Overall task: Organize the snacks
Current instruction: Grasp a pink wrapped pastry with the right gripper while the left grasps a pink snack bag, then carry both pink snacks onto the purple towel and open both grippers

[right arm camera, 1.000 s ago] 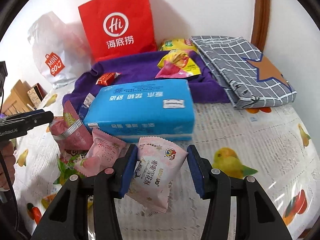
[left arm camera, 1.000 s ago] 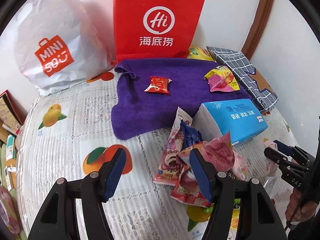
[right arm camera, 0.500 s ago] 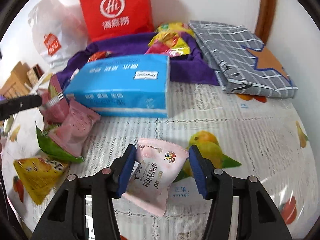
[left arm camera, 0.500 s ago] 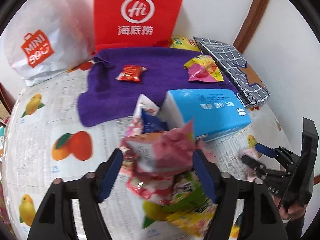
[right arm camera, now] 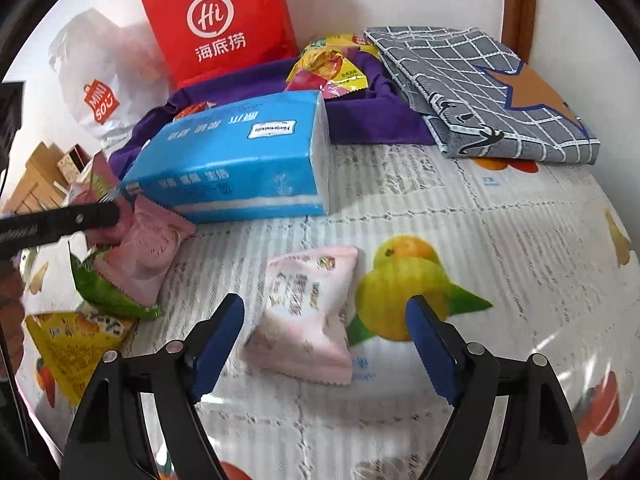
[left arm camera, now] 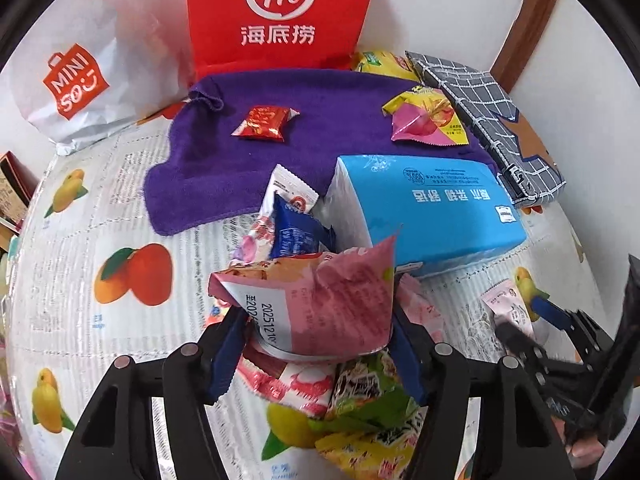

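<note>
Two claws: left (left arm camera: 316,354) seemingly pinching a crumpled pink packet (left arm camera: 320,308); right (right arm camera: 326,344) wide around an upright-lying pale pouch (right arm camera: 308,312).

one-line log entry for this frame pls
task: organize snacks | left gripper: shut on pink packet, lifted over pile | right gripper: open, pale packet lying between fingers on table
</note>
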A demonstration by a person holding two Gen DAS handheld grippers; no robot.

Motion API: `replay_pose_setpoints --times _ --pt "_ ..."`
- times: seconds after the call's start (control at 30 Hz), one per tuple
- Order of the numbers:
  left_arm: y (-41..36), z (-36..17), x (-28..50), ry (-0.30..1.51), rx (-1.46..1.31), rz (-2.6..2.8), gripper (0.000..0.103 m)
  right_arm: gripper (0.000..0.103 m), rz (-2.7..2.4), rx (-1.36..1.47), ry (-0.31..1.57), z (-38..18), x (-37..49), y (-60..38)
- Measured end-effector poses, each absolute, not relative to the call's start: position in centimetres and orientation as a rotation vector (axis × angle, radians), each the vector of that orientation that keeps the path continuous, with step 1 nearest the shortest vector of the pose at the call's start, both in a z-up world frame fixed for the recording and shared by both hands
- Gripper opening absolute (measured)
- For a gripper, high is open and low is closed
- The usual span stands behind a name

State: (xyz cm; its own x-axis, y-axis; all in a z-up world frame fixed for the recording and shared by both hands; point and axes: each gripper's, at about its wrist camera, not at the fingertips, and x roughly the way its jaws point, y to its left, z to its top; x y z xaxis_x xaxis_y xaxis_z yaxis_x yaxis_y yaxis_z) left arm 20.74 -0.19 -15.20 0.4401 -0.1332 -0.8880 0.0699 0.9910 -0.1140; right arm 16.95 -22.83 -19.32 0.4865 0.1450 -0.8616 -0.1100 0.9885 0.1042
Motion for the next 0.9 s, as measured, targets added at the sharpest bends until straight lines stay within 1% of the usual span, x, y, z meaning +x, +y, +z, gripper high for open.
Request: replay_pose_setpoints --times 0.03,0.07,0.1,0.33,0.8,0.9 --pt "0.1 -14.8 20.6 1.098 -0.063 -0.123 0.063 0.065 0.153 0.023 1.047 -19.3 17.1 -22.6" --pt "0.3 -14.6 20.4 1.092 -0.063 -0.12 0.063 0.047 0.159 0.014 1.048 -19.3 17.2 -22.4" --pt "0.5 -14.3 20.2 1.082 -0.067 -0.119 0.063 0.041 0.162 0.004 1.049 -19.2 17.3 -22.2" --pt "1.3 -12.4 19.2 1.046 -0.128 -0.148 0.063 0.039 0.178 -0.001 1.026 -17.5 16.6 -22.0" --pt "-0.5 -8.5 17.3 0.963 -0.108 -0.167 0.063 0.04 0.158 0.0 0.976 -12.3 16.0 -22.6" --pt "-0.7 -7.6 17.3 0.94 -0.105 -0.18 0.063 0.04 0.152 -0.016 0.94 -10.9 16.1 -22.2"
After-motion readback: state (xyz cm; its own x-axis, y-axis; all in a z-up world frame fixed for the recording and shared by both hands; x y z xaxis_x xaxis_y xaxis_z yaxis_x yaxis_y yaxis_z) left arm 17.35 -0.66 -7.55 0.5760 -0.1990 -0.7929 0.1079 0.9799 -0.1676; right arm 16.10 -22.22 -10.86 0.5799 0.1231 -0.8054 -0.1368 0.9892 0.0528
